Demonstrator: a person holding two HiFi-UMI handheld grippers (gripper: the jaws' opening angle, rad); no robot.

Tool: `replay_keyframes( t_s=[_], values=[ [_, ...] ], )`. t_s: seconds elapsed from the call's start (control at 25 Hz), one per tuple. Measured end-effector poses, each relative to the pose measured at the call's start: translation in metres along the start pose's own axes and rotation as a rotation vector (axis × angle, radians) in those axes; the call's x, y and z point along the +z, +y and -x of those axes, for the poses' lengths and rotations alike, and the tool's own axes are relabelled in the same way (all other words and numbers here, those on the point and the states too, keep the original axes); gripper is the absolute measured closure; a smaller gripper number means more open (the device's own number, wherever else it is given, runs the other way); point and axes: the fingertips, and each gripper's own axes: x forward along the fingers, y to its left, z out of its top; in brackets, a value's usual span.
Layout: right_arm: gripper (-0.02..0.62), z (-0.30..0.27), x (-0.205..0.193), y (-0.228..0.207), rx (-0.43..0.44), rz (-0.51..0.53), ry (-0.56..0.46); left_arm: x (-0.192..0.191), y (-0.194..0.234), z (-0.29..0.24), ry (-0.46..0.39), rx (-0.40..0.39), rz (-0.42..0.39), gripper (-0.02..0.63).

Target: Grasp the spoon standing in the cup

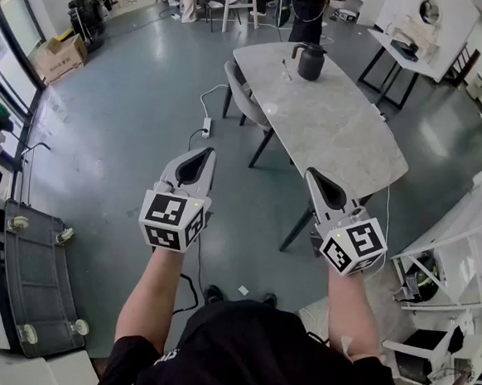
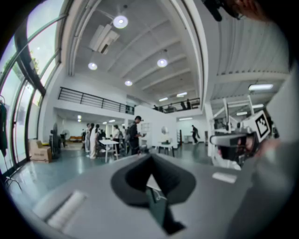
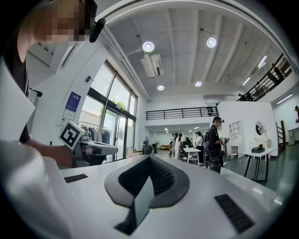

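A dark jug-like vessel point(image 1: 309, 62) stands at the far end of the long grey table point(image 1: 337, 129); the right gripper view shows the vessel point(image 3: 214, 164) small and far off. A thin small item point(image 1: 285, 70) lies beside it, too small to identify. I cannot make out a spoon or a cup. My left gripper point(image 1: 209, 150) and right gripper point(image 1: 309, 171) are held level side by side, well short of the table's near end. Both are shut, jaws meeting at a point, with nothing between them. Each gripper view shows its own gripper, left point(image 2: 150, 158) and right point(image 3: 149, 158).
A grey chair point(image 1: 244, 96) is tucked at the table's left side, with a power strip point(image 1: 206, 127) and cable on the floor nearby. A wheeled cart point(image 1: 39, 271) stands at the left, white shelving point(image 1: 460, 263) at the right. People stand at far tables.
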Motion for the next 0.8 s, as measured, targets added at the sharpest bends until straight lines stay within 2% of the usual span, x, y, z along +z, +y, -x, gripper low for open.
replay_keyframes(
  t_s=[0.16, 0.32, 0.4, 0.6, 0.8],
  values=[
    [0.604, -0.001, -0.003, 0.017, 0.01, -0.009, 0.008, -0.012, 0.009, 0.016, 0.012, 0.039, 0.028, 0.597],
    [0.604, -0.007, -0.016, 0.032, 0.009, -0.016, 0.038, -0.024, 0.047, 0.031, 0.017, 0.131, 0.114, 0.597],
    [0.604, -0.011, -0.021, 0.039, 0.007, -0.012, 0.049, -0.025, 0.061, 0.038, 0.016, 0.145, 0.128, 0.597],
    [0.604, -0.022, -0.03, 0.059, -0.004, -0.015, 0.067, -0.026, 0.075, 0.059, 0.002, 0.106, 0.085, 0.597],
    [0.603, -0.033, -0.047, 0.079, -0.007, -0.096, 0.075, -0.046, 0.076, 0.083, 0.032, 0.056, 0.069, 0.597]
  ],
)
